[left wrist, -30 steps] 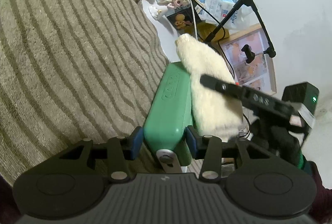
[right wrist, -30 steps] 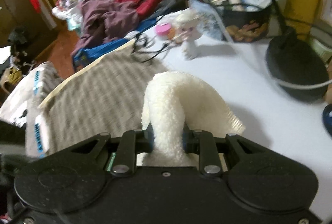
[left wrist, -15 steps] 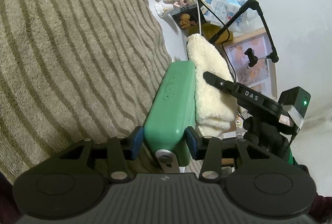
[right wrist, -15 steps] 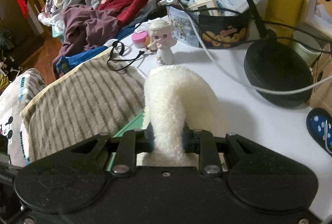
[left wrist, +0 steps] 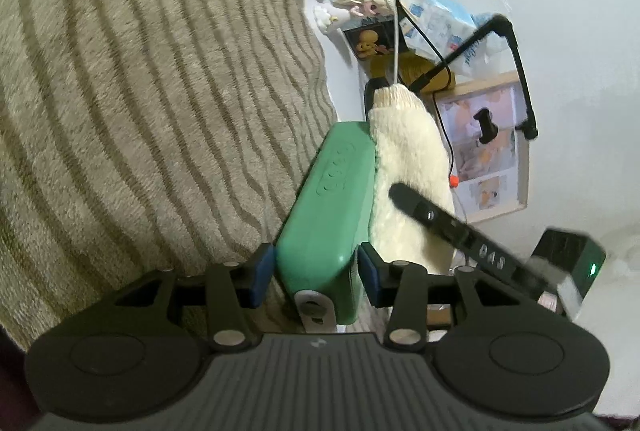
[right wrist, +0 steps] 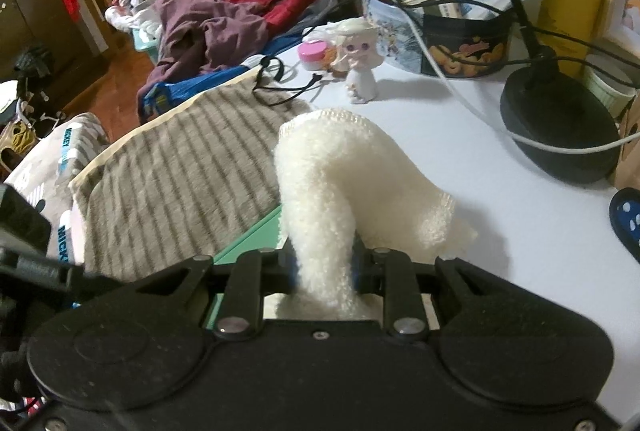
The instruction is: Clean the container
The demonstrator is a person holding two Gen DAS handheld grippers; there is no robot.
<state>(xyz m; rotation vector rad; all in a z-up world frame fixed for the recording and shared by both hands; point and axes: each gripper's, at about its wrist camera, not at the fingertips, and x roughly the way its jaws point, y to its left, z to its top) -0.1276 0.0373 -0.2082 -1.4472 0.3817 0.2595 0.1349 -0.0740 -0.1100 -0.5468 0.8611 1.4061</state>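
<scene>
My left gripper is shut on one end of a green box-shaped container and holds it on edge over the striped towel. A fluffy cream cloth lies against the container's right side. My right gripper is shut on that cream cloth, which arches up and forward from the jaws. A strip of the green container shows just left of the cloth in the right wrist view. The right gripper's black finger crosses the cloth in the left wrist view.
A striped beige towel covers the white table at the left. A doll figure, a pink-lidded jar, a cookie tin, cables and a black lamp base stand beyond. Clothes are piled at the back left.
The cream cloth has slid along the container's side toward my left gripper. The right wrist view has pulled back and steadied, with the cloth still pinched. The left grip on the container is unchanged.
</scene>
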